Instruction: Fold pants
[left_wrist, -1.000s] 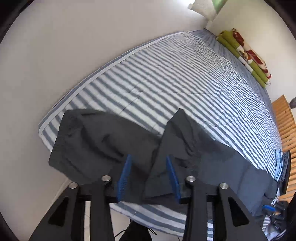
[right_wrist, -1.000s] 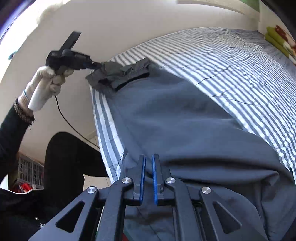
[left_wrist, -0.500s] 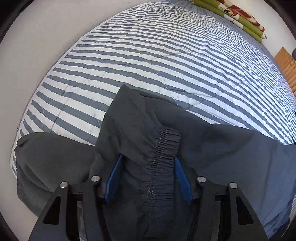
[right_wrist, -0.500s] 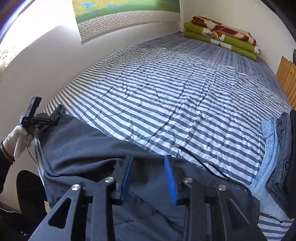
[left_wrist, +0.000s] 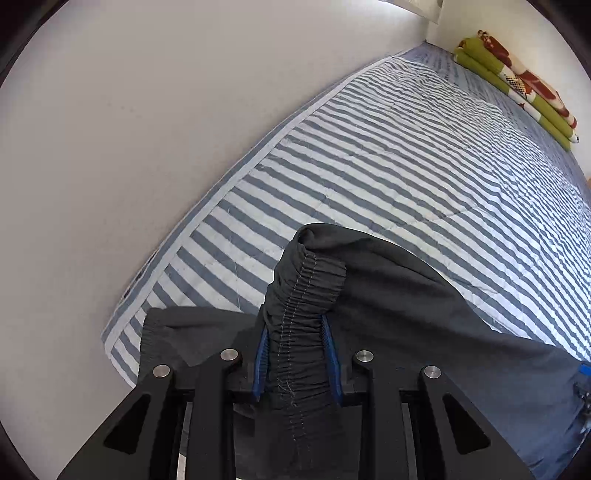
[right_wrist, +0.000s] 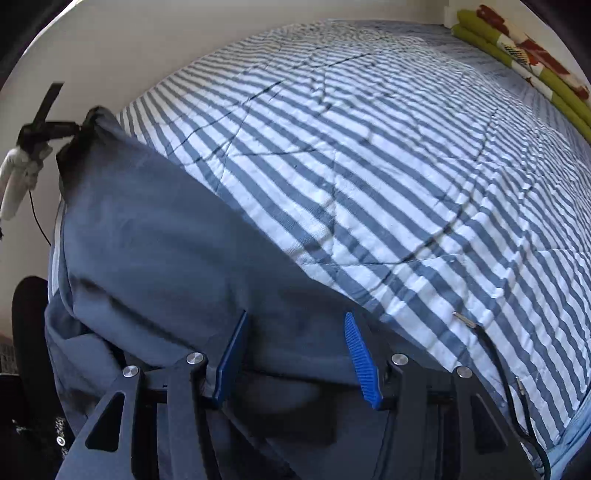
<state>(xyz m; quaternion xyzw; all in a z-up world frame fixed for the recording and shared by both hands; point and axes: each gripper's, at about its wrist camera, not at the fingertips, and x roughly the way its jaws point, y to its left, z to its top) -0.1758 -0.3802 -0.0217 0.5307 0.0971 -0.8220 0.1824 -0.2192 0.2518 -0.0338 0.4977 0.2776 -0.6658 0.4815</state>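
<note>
1. Pants (left_wrist: 424, 332) lie on the striped bed (left_wrist: 388, 166), soft and floppy.
2. Left hand-held gripper (left_wrist: 295, 354), jaws just closing, pinches the bunched elastic waistband (left_wrist: 306, 295), probably the sturdiest grab.
3. Right hand-held gripper (right_wrist: 295, 350) has just been opening, jaws apart over the fabric.

pants (right_wrist: 166, 258) run off the bottom edge in both views, and the left gripper (right_wrist: 79, 129) is just a blurry smear far off.
</note>
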